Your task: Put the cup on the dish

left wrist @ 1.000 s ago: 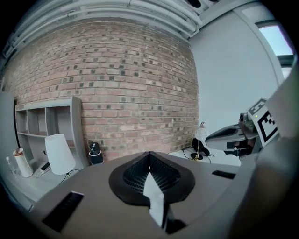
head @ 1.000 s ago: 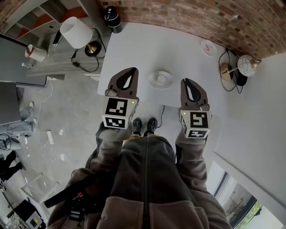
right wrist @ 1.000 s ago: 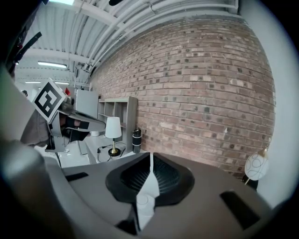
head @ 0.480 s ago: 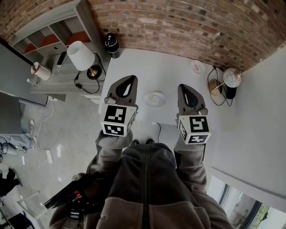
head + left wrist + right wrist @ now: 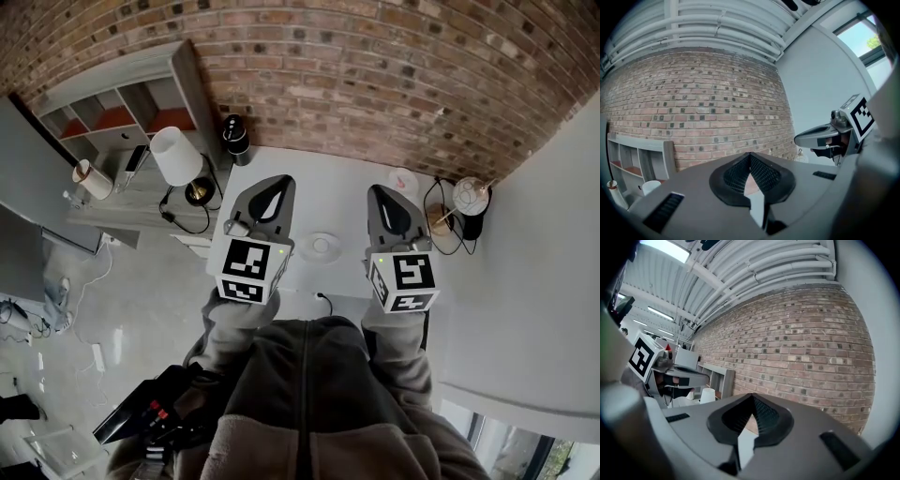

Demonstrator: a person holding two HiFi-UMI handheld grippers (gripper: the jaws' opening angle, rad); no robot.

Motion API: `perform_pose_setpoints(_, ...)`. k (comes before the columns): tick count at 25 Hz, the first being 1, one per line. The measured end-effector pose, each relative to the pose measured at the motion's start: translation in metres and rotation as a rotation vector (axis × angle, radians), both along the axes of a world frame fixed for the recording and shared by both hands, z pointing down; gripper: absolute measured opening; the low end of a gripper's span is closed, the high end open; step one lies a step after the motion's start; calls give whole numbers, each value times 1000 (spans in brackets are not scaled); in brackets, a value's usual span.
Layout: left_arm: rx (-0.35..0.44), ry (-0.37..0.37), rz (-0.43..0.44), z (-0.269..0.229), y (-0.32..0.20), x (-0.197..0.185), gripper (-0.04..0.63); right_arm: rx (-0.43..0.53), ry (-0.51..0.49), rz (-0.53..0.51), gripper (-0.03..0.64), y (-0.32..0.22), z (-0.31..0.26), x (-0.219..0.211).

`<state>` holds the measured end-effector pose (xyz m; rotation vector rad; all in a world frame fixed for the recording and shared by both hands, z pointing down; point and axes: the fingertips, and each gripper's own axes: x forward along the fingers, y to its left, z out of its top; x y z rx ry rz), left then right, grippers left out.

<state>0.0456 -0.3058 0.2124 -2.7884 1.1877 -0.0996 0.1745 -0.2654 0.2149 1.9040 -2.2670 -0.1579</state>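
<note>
1. Neither gripper view shows the table top. Both cameras look out level at the brick wall (image 5: 693, 103), so the dish appears in the head view only.
2. In the head view the near edge of the white table (image 5: 330, 192) is cut off behind the person's jacket (image 5: 309, 394) and both marker cubes.
3. Dish (image 5: 309, 248): white, round and shallow. It lies on the table between the two grippers, a little nearer the right one, and touches neither.
4. Cup (image 5: 322, 245): a small white round form at the dish's centre, read as the cup seen from above. It is too small to make out a handle or rim, or to be sure.
5. A second pale, pinkish round item (image 5: 403, 178) lies farther back on the table, beyond the right gripper. What it is cannot be told.
6. Left gripper (image 5: 750, 157): meshed pads pressed together at the tips, nothing between them. It is held above the table, pointing level.
7. Right gripper (image 5: 753, 398): pads likewise pressed together and holding nothing. It is level with the left gripper and well apart from it.
8. Off the table's left are a white-shaded lamp (image 5: 176, 155) and a grey shelf unit (image 5: 112, 103).
</note>
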Motion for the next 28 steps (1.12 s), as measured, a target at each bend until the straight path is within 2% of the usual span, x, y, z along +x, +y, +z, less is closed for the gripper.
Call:
perform_pose_setpoints(12, 23, 12, 1, -11, -4, 3, 6, 48, 1, 13, 3, 2, -19, 2)
perform_pose_setpoints(28, 5, 0, 38, -5, 6, 12, 6, 38, 10, 8, 3, 12, -14, -2)
